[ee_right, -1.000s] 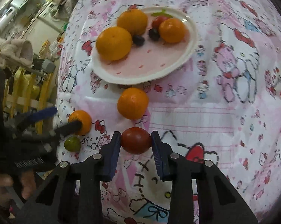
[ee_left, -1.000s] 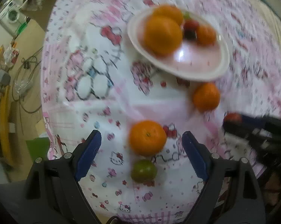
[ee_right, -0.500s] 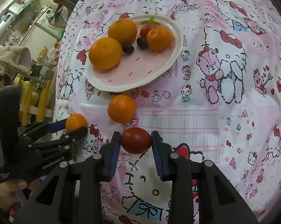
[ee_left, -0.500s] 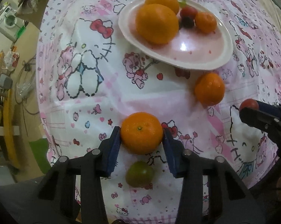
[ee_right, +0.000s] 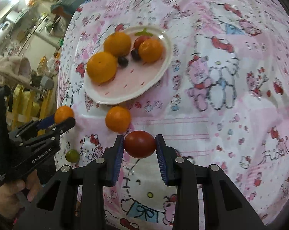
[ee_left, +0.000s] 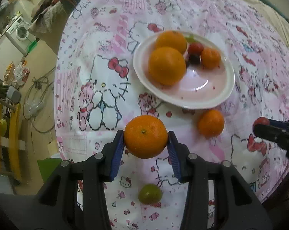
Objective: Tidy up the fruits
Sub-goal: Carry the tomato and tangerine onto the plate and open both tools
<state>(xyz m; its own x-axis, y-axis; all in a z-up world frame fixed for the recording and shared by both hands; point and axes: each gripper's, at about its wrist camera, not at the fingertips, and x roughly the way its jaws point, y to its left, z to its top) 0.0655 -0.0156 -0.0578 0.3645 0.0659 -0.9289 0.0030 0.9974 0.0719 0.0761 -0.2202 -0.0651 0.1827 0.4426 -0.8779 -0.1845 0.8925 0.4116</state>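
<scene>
Gripping fruit in both tools above the surface.
The left tool (ee_left: 146, 141) pinched an orange (ee_left: 145, 136); the right tool (ee_right: 139, 143) pinched a tomato (ee_right: 139, 144). A plate (ee_left: 224, 95) of fruit sat farther off, a loose orange (ee_left: 210, 123) near its rim, and a green fruit (ee_left: 150, 194) lay nearest on the cloth (ee_left: 106, 72).

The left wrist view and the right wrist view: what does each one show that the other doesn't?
Only the left wrist view shows the left gripper up close, shut on an orange, with a washing machine behind. Only the right wrist view shows the red tomato whole in the right gripper, and the person's hand. Both show the plate of fruit, a loose orange, a small green fruit and the pink tablecloth.
</scene>
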